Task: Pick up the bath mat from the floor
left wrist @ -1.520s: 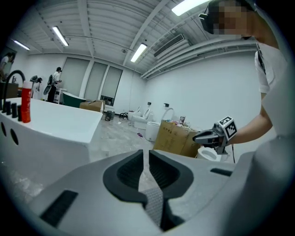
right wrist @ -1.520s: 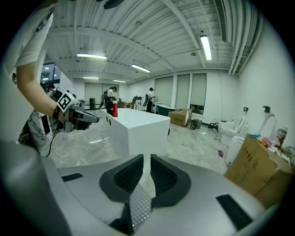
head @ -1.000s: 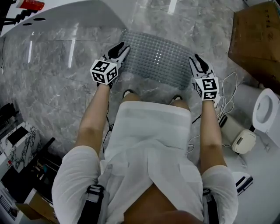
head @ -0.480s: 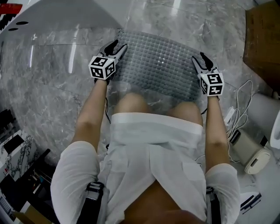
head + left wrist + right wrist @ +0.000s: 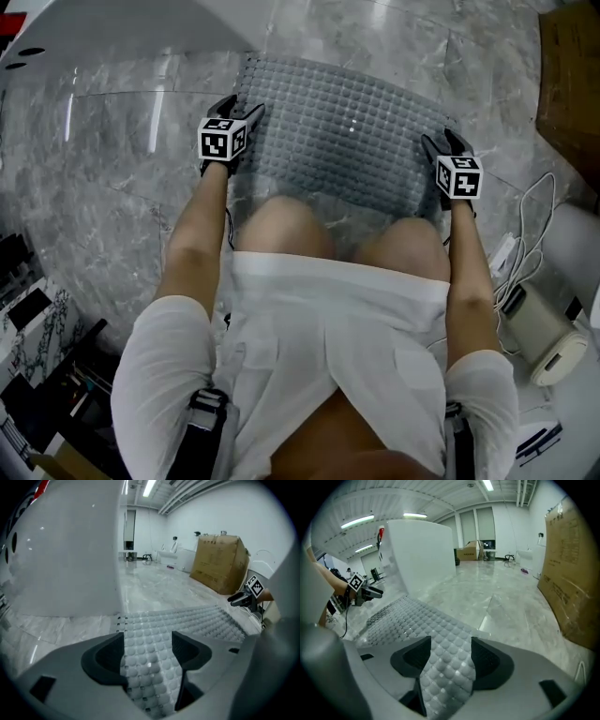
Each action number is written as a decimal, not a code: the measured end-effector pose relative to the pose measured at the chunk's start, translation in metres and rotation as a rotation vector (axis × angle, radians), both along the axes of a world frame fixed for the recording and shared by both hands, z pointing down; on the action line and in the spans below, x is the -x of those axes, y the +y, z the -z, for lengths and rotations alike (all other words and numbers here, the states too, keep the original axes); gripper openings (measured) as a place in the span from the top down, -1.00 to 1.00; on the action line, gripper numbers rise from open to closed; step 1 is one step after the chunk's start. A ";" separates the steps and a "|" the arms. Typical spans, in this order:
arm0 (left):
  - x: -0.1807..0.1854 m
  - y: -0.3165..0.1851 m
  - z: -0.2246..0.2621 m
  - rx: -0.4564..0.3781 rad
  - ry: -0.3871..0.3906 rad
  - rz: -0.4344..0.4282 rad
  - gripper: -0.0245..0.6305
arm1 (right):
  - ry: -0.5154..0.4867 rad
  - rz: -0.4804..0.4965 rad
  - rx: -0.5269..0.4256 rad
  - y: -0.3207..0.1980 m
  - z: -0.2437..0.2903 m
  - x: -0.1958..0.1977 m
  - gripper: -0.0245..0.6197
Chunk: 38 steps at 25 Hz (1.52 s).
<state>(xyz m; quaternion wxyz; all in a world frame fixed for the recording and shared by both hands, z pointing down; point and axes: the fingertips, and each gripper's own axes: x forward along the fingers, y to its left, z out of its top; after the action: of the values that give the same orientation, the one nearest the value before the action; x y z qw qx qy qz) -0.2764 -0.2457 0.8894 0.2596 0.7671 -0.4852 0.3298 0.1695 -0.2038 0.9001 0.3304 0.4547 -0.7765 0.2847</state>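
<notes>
Left gripper (image 5: pixel 241 106) and right gripper (image 5: pixel 441 141), jaws just spread open, poise over opposite edges of the bath mat (image 5: pixel 347 141), upper centre, which is likely limp, light and best pinched there.

Polished grey marble floor (image 5: pixel 112 178) beside a white tub (image 5: pixel 131 23); a cardboard box (image 5: pixel 219 564) stands near the white wall (image 5: pixel 211 513), cables (image 5: pixel 525 220) trail across the floor, strip lights (image 5: pixel 358 521) glow overhead.

Bathroom mock-up in a hall: white bathtub (image 5: pixel 141 23), marble floor (image 5: pixel 112 178), ceiling strip lights (image 5: pixel 357 522)
</notes>
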 end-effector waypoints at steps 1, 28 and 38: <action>0.005 0.003 -0.010 0.033 -0.020 0.008 -0.03 | 0.010 -0.017 0.038 0.006 -0.011 -0.005 0.08; 0.085 0.044 -0.111 0.399 -0.143 0.081 -0.27 | 0.058 -0.438 0.403 0.069 -0.103 -0.089 -0.02; 0.075 0.045 -0.110 0.384 -0.120 0.026 -0.23 | -0.058 -0.453 0.402 0.062 -0.100 -0.073 -0.05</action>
<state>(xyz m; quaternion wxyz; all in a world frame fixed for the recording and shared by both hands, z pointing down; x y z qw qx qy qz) -0.3517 -0.2003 0.9995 0.3759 0.6762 -0.4378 0.4580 0.2424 -0.1415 1.0002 0.3198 0.5334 -0.5924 0.5121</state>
